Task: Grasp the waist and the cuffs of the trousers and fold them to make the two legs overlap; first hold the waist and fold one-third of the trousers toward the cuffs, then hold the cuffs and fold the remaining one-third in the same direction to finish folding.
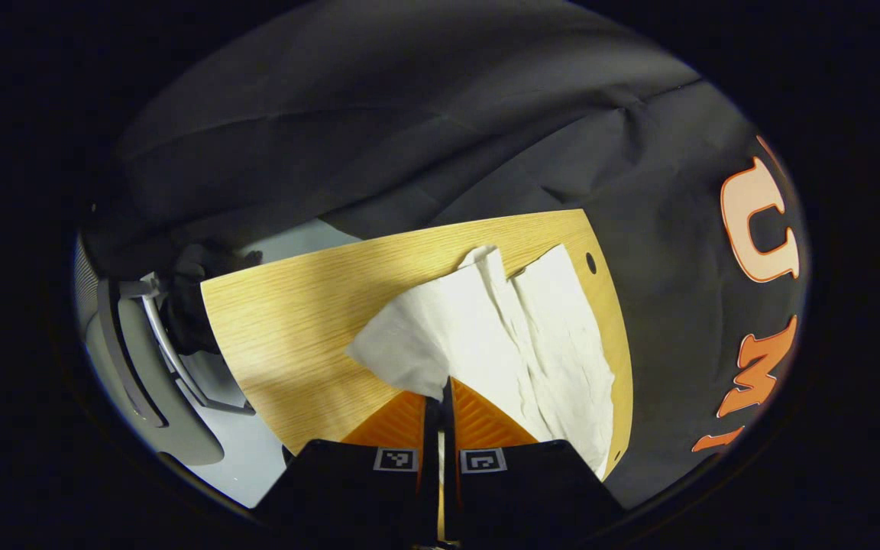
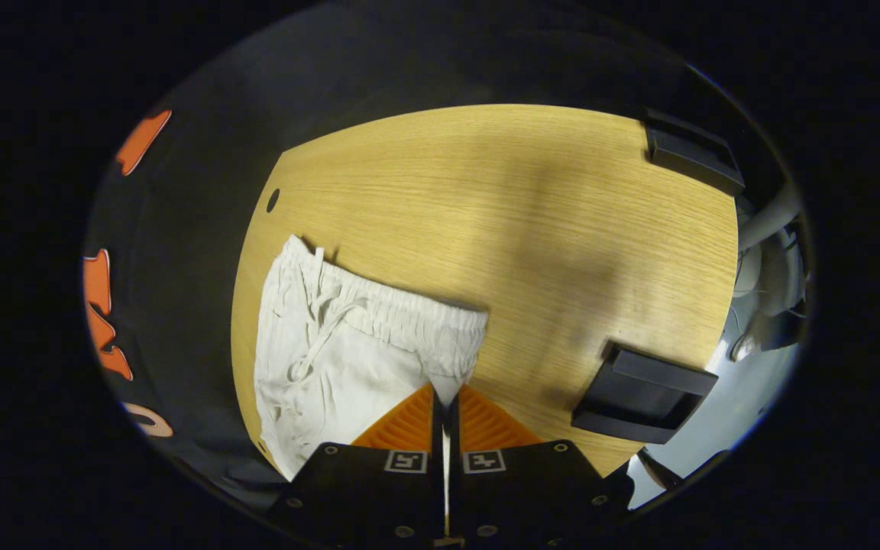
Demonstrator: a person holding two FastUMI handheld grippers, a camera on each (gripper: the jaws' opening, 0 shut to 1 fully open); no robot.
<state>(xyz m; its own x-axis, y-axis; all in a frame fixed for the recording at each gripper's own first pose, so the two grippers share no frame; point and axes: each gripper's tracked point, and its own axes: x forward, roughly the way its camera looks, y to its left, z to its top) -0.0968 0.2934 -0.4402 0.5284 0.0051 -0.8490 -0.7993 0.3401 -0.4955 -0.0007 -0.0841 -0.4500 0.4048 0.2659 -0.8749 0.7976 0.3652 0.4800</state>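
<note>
On the wooden table [image 2: 532, 229] the white trousers [image 2: 333, 367] are spread, and both ends are already held. At the bottom of the right gripper view the right gripper [image 2: 446, 401] is seen clamped on a corner of the gathered waist [image 2: 402, 317], the band and drawstring running away toward ten o'clock. At the bottom of the left gripper view the left gripper [image 1: 444, 393] is pinched on a fold of the cuffs [image 1: 409, 351], with the legs stretching off toward one o'clock. The long axis is judged to lie between the two grippers, so the first fold is taken to depend on one leg being carried across onto the other. Two black trays [image 2: 642, 393] sit on the table toward four and two o'clock of the right gripper view, well apart from the cloth, and black cloth walls [image 1: 425, 114] close off the far side
</note>
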